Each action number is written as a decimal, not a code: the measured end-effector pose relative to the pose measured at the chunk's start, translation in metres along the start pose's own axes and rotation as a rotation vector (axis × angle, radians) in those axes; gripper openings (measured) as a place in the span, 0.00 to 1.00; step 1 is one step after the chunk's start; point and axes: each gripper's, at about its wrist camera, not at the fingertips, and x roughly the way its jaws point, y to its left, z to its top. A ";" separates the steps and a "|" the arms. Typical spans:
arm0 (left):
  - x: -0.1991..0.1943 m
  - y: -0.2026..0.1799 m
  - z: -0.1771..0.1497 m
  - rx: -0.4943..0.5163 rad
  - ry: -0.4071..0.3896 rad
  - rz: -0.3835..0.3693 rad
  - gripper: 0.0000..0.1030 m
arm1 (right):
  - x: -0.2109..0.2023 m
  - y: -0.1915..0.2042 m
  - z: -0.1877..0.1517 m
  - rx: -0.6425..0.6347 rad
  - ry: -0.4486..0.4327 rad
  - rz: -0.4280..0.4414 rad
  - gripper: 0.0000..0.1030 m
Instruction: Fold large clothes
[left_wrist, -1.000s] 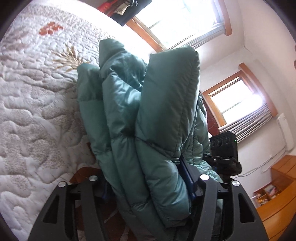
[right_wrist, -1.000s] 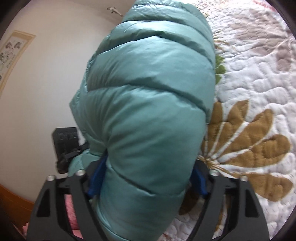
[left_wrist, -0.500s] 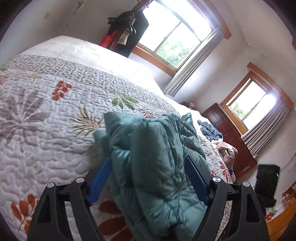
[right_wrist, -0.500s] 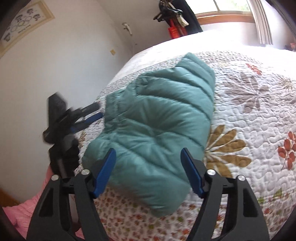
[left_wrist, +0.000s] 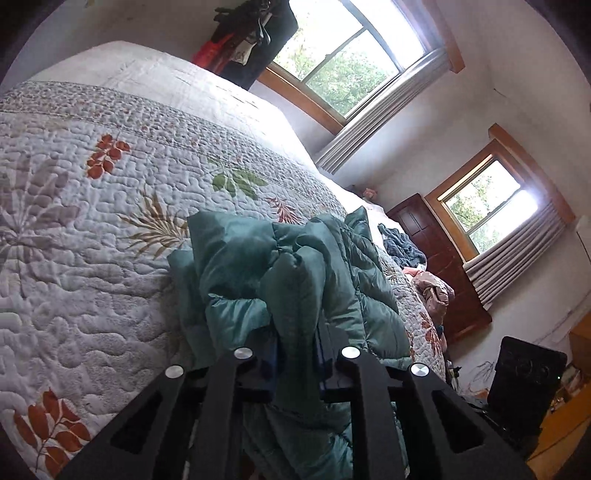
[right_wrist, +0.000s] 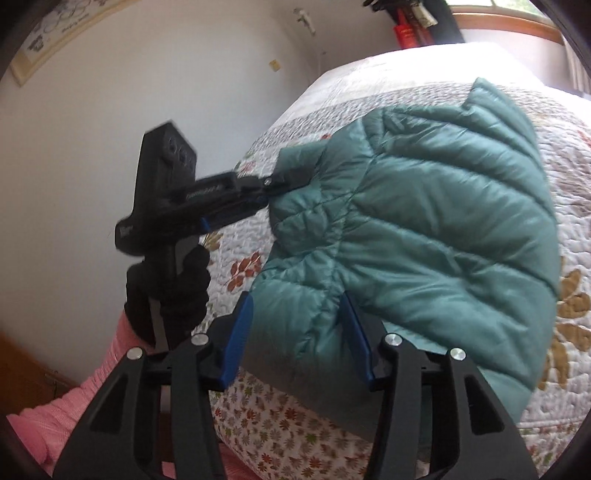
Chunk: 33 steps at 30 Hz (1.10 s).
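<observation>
A puffy teal jacket (right_wrist: 436, 221) lies folded into a bundle on the quilted bed (right_wrist: 569, 354), with its near corner hanging over the bed's edge. In the left wrist view the jacket (left_wrist: 295, 273) bunches up just ahead of my left gripper (left_wrist: 297, 354), which is shut on a ridge of its fabric. My right gripper (right_wrist: 297, 328) has its blue pads pressed on both sides of the jacket's near corner. My left gripper (right_wrist: 291, 181) also shows in the right wrist view, clamped on the jacket's left edge and held by a black-gloved hand (right_wrist: 173, 280).
The floral quilt (left_wrist: 92, 229) stretches far to the left and beyond the jacket. Loose clothes (left_wrist: 400, 245) are piled at the bed's far right by a dark wooden cabinet (left_wrist: 443, 266). Garments hang by the window (left_wrist: 251, 37). A pink sleeve (right_wrist: 74, 406) is at lower left.
A second ago both grippers held the folded jacket up. Half a second ago it lay on the bed with both grippers open. Now both have closed on its near edge.
</observation>
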 end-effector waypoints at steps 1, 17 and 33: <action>0.002 0.005 0.001 -0.002 0.006 0.007 0.14 | 0.006 0.003 -0.003 -0.009 0.012 -0.002 0.48; 0.046 0.056 -0.016 -0.085 0.090 -0.004 0.30 | 0.046 0.011 -0.032 -0.041 0.051 -0.053 0.46; -0.047 -0.047 -0.061 0.117 -0.169 0.195 0.50 | -0.081 -0.045 -0.050 0.151 -0.185 -0.120 0.50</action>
